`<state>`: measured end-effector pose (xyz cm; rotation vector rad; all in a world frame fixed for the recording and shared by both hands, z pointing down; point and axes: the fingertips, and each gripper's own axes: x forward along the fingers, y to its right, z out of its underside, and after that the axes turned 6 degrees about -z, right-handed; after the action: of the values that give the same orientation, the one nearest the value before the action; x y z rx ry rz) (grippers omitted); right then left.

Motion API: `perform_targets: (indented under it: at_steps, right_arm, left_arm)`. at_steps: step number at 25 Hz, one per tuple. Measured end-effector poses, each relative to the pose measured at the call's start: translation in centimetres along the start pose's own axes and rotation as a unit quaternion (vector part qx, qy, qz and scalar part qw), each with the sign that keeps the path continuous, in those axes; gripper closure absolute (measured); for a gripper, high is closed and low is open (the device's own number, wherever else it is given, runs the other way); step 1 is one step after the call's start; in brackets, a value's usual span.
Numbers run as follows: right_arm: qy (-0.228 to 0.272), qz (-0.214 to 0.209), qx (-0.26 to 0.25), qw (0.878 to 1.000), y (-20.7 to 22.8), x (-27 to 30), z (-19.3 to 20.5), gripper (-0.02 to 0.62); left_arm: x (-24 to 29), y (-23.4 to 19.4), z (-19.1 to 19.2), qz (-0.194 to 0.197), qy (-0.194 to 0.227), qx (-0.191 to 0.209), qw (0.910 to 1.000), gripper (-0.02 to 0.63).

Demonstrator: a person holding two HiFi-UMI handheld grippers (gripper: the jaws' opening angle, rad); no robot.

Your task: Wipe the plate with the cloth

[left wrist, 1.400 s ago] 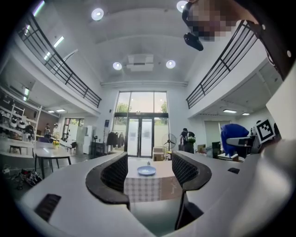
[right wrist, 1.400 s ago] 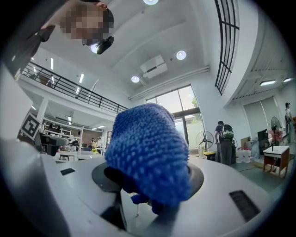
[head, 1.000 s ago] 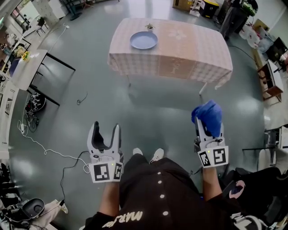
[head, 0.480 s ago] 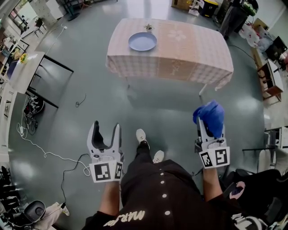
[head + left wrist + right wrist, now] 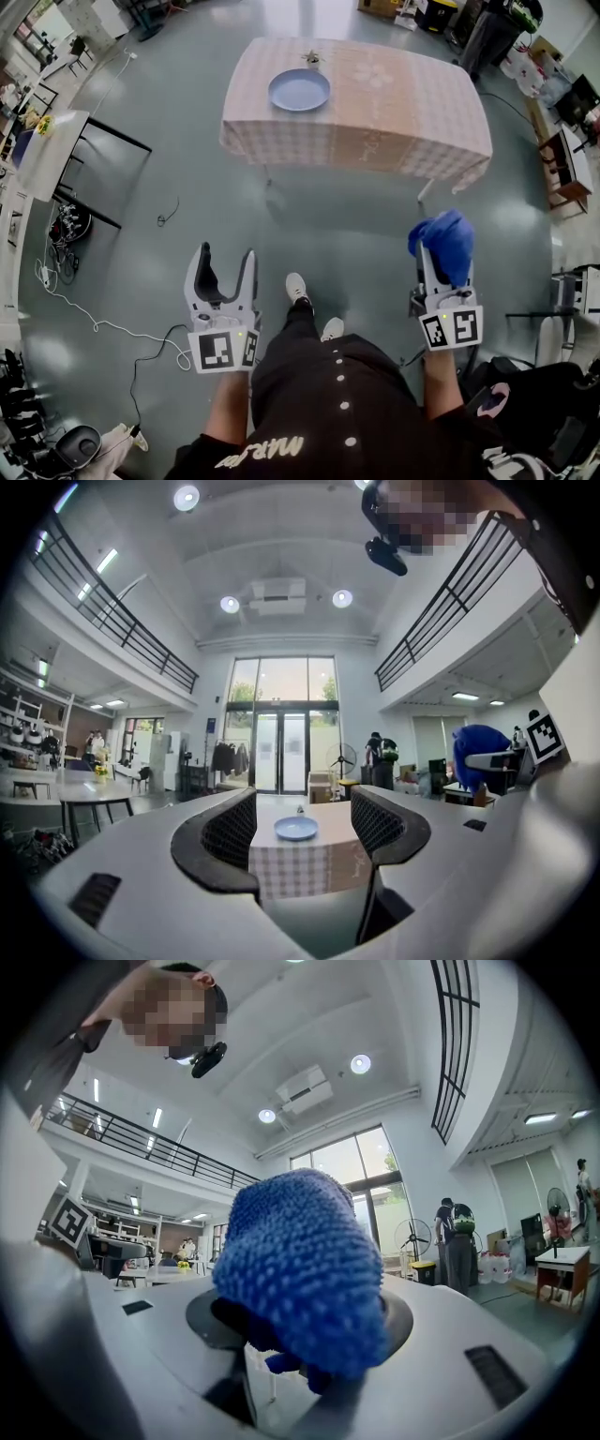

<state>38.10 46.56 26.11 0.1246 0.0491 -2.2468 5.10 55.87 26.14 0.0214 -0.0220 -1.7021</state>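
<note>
A pale blue plate [image 5: 299, 90] lies on the left part of a table with a pink checked cloth [image 5: 375, 112], far ahead across the floor. In the left gripper view the plate [image 5: 296, 828] shows small between the jaws. My left gripper [image 5: 226, 263] is open and holds nothing, low at the left over the floor. My right gripper [image 5: 443, 251] is shut on a bunched blue cloth [image 5: 442, 241], which fills the right gripper view as a knobbly blue cloth [image 5: 300, 1269] and hides the jaws.
A small plant [image 5: 313, 59] stands behind the plate. A dark-framed table [image 5: 56, 141] and cables [image 5: 103, 319] lie at the left. Shelves and boxes [image 5: 562, 159] line the right. A standing person [image 5: 379, 761] is far off by the glass doors.
The person has stepped forward, one shoe now ahead. Both grippers sit slightly lower and further right in the head view. The jaws keep the same states.
</note>
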Motion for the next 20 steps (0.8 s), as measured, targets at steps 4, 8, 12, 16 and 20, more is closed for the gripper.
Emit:
perform_targets:
  at_steps: [4,8,12,16,20]
  right_arm:
    - [-0.004,0.002,0.000,1.000,0.5,2.2,0.2,0.397]
    - [-0.004,0.003,-0.001,1.000,0.7,4.5,0.3,0.397]
    - [-0.003,0.005,-0.002,1.000,1.0,6.4,0.5,0.397]
    - [-0.003,0.006,-0.002,1.000,1.1,8.6,0.6,0.397]
    - [-0.006,0.009,-0.003,1.000,1.4,10.5,0.8,0.397]
  left_arm:
    - [2.3,-0.6,-0.2,0.006,0.000,-0.007,1.0000,0.301]
    - [4.3,-1.6,-0.1,0.007,0.000,-0.010,0.9999,0.301]
    - [6.2,-2.7,-0.1,0.006,0.003,-0.012,0.9999,0.301]
    - [8.3,-3.7,-0.2,0.007,0.004,-0.010,0.9999,0.301]
    - [10.6,-4.5,-0.4,0.008,0.007,-0.014,0.9999,0.301]
